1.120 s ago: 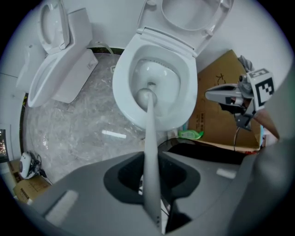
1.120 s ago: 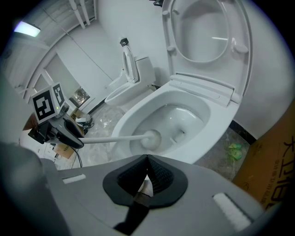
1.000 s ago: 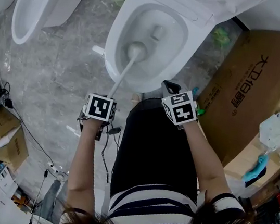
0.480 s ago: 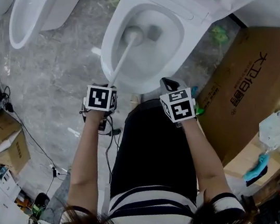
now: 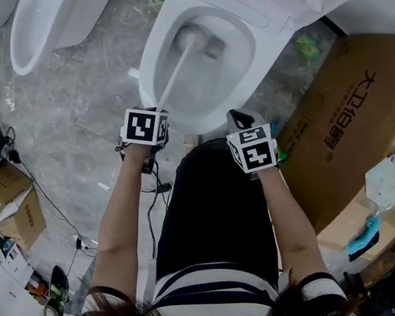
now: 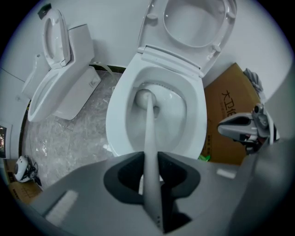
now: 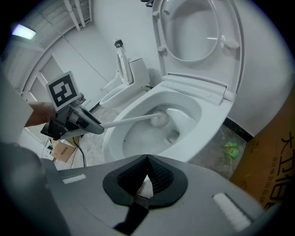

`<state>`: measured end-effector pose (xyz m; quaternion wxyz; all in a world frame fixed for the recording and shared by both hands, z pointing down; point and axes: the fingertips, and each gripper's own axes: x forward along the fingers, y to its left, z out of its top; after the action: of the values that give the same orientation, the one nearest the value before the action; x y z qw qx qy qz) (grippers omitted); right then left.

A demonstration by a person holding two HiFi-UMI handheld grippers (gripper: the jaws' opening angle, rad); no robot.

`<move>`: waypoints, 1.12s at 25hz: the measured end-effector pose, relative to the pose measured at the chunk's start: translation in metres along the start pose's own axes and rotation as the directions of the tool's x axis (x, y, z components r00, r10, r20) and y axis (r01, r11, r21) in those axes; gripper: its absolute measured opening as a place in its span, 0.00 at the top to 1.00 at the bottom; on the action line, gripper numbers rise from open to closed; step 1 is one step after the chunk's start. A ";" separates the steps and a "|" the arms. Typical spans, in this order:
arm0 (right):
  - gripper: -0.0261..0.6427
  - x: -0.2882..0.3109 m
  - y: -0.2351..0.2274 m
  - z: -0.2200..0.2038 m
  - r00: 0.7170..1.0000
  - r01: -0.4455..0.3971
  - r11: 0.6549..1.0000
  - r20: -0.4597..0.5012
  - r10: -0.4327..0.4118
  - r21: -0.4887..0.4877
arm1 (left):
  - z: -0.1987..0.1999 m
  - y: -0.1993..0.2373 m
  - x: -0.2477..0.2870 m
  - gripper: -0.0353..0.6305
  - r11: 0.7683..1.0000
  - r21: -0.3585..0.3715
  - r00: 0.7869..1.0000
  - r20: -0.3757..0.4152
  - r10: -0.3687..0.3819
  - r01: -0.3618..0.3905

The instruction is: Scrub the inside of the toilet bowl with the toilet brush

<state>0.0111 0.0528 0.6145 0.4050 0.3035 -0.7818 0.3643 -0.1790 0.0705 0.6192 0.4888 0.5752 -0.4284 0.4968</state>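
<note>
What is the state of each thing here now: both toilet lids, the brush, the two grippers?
Toilet lid: raised.
Toilet brush: head inside the bowl.
Left gripper: shut on toilet brush handle.
Right gripper: shut, holding nothing.
Neighbouring toilet lid: raised.

Floor [image 5: 79,105]: grey marbled stone, strewn with thin debris. Far left: a second white toilet [image 5: 29,23], lid raised. Right: a large brown cardboard box [image 5: 359,120] with dark print, lying flat. Green scraps [image 5: 308,46] lie just beside its far corner. Near left: small cardboard boxes [image 5: 2,193] and black cables [image 5: 48,199]. Walls [image 7: 106,32]: plain white.
</note>
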 end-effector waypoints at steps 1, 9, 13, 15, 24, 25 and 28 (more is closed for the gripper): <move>0.97 0.000 -0.001 0.000 1.000 0.000 1.000 0.000 0.000 0.002 | 0.003 -0.002 0.001 0.95 1.000 -0.002 1.000 0.005 -0.008 0.008; 0.97 -0.001 -0.009 -0.001 1.000 0.005 1.000 0.002 -0.005 0.017 | 0.012 -0.017 0.000 0.95 0.999 -0.018 0.998 0.043 -0.044 0.045; 0.97 -0.002 -0.013 0.000 1.000 0.009 1.000 0.007 -0.009 0.027 | 0.010 -0.020 -0.005 0.95 0.998 -0.029 0.998 0.051 -0.046 0.047; 0.97 -0.003 -0.016 0.001 1.000 0.011 0.999 0.012 -0.011 0.033 | 0.012 -0.020 -0.008 0.95 0.998 -0.046 0.997 0.068 -0.044 0.047; 0.97 -0.009 -0.021 0.006 0.999 0.014 0.999 0.050 -0.016 0.048 | 0.034 -0.028 -0.001 0.95 0.994 -0.087 0.993 0.096 -0.063 0.072; 0.97 -0.009 -0.021 0.006 0.999 0.012 0.999 0.050 -0.015 0.049 | 0.037 -0.030 0.000 0.95 0.993 -0.090 0.992 0.099 -0.073 0.082; 0.97 -0.007 -0.022 0.005 0.999 0.010 0.998 0.046 -0.012 0.054 | 0.044 -0.039 0.002 0.95 0.992 -0.078 0.990 0.099 -0.096 0.104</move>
<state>0.0299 0.0381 0.6137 0.3804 0.3269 -0.7791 0.3761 -0.1336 0.0329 0.6149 0.5157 0.5980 -0.4420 0.4256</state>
